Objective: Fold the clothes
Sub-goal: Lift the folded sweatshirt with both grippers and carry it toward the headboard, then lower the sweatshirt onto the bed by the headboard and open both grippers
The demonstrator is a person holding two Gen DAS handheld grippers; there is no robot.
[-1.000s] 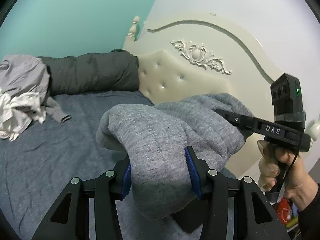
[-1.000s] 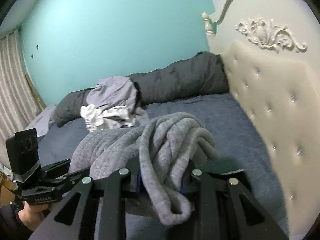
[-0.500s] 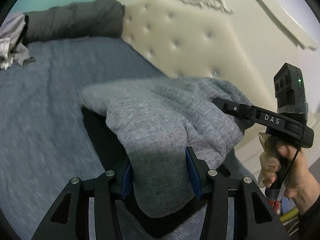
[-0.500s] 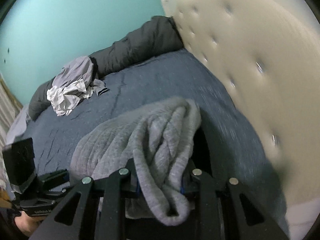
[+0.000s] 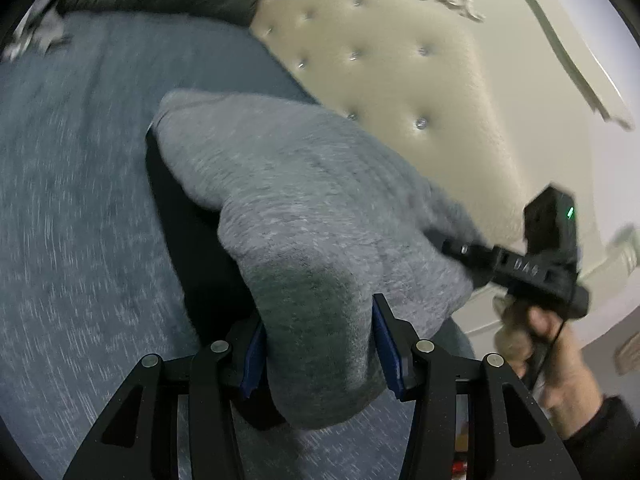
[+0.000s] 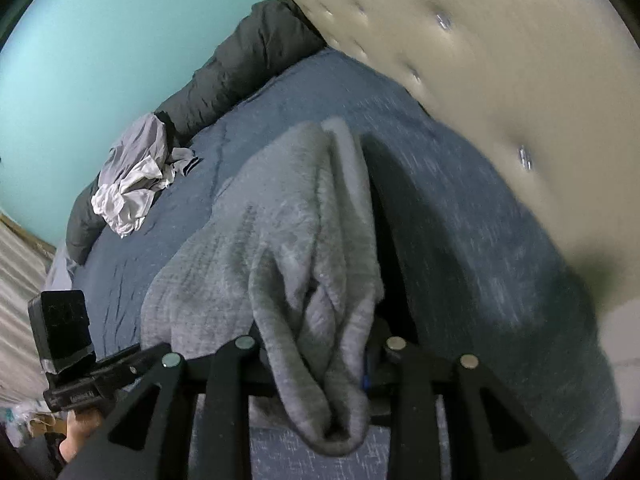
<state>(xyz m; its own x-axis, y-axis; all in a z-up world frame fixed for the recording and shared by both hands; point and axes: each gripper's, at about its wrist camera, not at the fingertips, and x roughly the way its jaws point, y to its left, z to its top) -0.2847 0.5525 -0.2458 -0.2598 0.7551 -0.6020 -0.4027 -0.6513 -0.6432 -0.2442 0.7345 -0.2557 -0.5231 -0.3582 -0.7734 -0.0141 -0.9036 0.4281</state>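
Nearest in the left wrist view, the left gripper [image 5: 318, 340] has its blue pads [image 5: 385, 346] pressed on either side of a thick bunched fold of a grey sweater [image 5: 304, 216], the jaws standing about half apart around the cloth. From there the sweater stretches across to the right gripper [image 5: 460, 246], held in the person's right hand [image 5: 536, 344], where its far end is caught.

In the right wrist view, the right gripper [image 6: 316, 354] has a rope-like bundle of the same grey sweater [image 6: 280, 240] between its fingers, a loop of cloth hanging down below them. Its jaws are opening at this moment, with the cloth between them; the pads are mostly hidden by the fabric, so whether they press on it cannot be told for certain. The left gripper [image 6: 100, 376] shows at the lower left edge, with the left hand [image 6: 78, 432] beneath it.

The sweater hangs between the two grippers just above a bed [image 6: 460, 208] with a blue cover, throwing a dark shadow on it. Just beside it rises a cream tufted headboard [image 5: 400, 64]. Farther off a dark grey quilt [image 6: 248, 60] lies rolled along the far side of the bed, and a pile of pale crumpled clothes [image 6: 136, 176] rests against it, well apart from the sweater. Behind stands a turquoise wall [image 6: 120, 32].
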